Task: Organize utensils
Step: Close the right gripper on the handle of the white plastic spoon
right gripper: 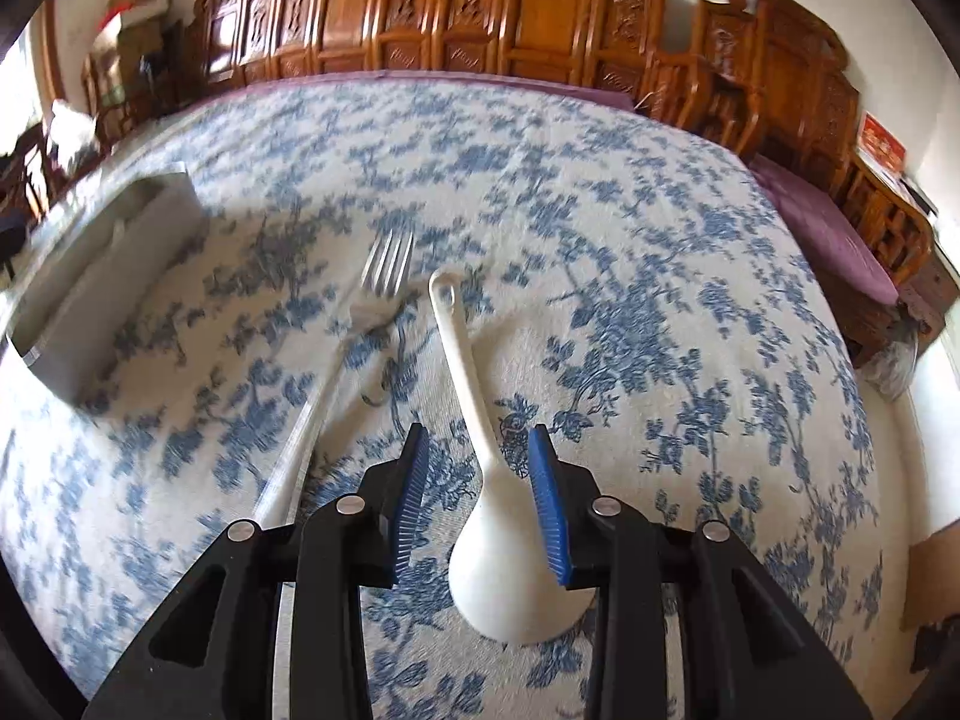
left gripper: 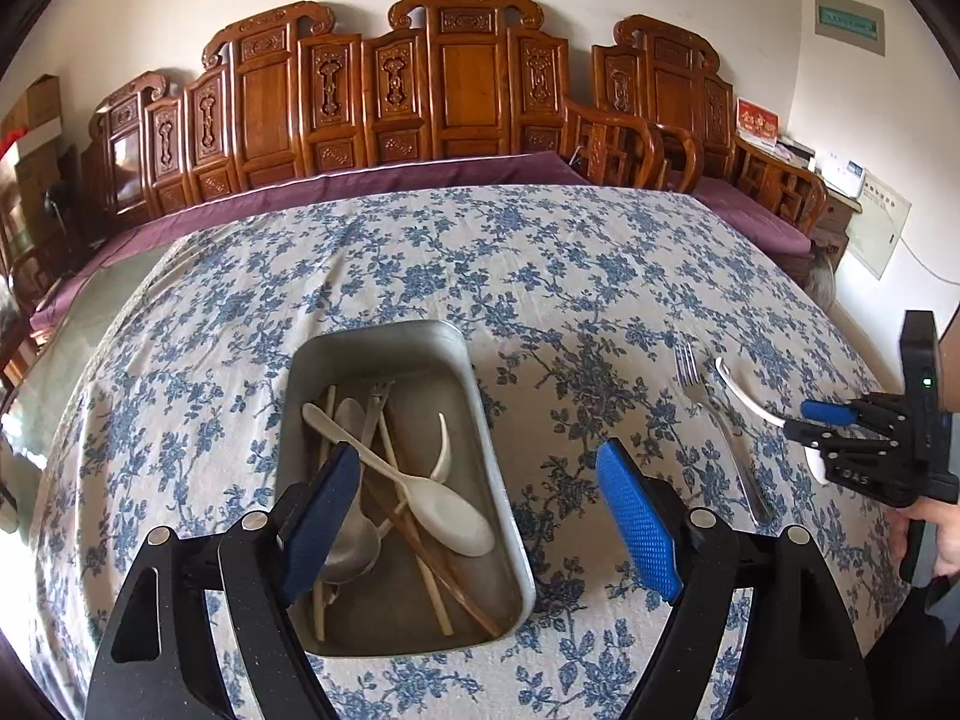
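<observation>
A metal tray (left gripper: 378, 348) on the blue-flowered tablecloth holds a white spoon (left gripper: 444, 510), a metal spoon (left gripper: 354, 546), a small fork (left gripper: 378, 402) and several chopsticks. My left gripper (left gripper: 480, 468) hangs open above the tray's near right part, gripping nothing. To the right lie a metal fork (left gripper: 720, 426) (right gripper: 384, 270) and a white ceramic spoon (left gripper: 744, 396) (right gripper: 474, 420), side by side on the cloth. My right gripper (right gripper: 480, 444) (left gripper: 807, 420) is low over that spoon, jaws partly apart. The spoon's neck lies between the pads; the left pad (right gripper: 411, 480) stands clear of it.
The tray (right gripper: 102, 276) stands left of the fork. A carved wooden bench (left gripper: 462, 90) with a purple cushion (left gripper: 372, 180) runs behind the table. The table's right edge (left gripper: 840, 312) is near the right gripper. A person's hand (left gripper: 924, 534) holds that gripper's handle.
</observation>
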`<state>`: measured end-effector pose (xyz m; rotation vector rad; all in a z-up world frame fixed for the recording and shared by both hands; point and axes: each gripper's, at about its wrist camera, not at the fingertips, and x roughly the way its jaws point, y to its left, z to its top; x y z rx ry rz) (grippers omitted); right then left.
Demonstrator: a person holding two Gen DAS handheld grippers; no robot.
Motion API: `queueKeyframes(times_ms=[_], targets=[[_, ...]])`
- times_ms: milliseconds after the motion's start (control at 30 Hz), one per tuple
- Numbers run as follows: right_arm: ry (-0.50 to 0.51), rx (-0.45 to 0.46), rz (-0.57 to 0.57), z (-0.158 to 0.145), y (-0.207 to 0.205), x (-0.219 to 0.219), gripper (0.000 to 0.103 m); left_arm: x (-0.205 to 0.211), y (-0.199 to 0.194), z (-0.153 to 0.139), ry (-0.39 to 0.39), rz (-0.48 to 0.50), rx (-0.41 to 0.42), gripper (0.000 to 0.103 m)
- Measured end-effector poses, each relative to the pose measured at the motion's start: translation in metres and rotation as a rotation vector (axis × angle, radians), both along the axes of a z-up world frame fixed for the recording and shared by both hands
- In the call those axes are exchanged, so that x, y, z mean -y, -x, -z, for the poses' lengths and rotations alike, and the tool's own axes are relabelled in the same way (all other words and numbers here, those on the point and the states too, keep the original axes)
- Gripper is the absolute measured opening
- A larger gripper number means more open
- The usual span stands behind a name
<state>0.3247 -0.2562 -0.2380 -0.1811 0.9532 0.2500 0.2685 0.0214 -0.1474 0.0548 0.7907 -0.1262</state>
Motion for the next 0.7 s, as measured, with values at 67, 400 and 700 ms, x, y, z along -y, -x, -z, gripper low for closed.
queueKeyframes(times_ms=[67, 400, 700], targets=[[0.001, -0.020, -0.005, 0.007, -0.006, 0.001, 0.037, 0.007, 0.001, 0.002, -0.003, 0.006, -0.005, 0.078], [-0.036, -0.099, -0.002, 0.011, -0.014, 0.020, 0.027, 0.058, 0.009, 0.022, -0.050, 0.079, -0.068, 0.078], [-0.109, -0.103, 0.017, 0.007, -0.013, 0.034, 0.011, 0.108, -0.007, 0.040, -0.035, 0.126, -0.136, 0.078]])
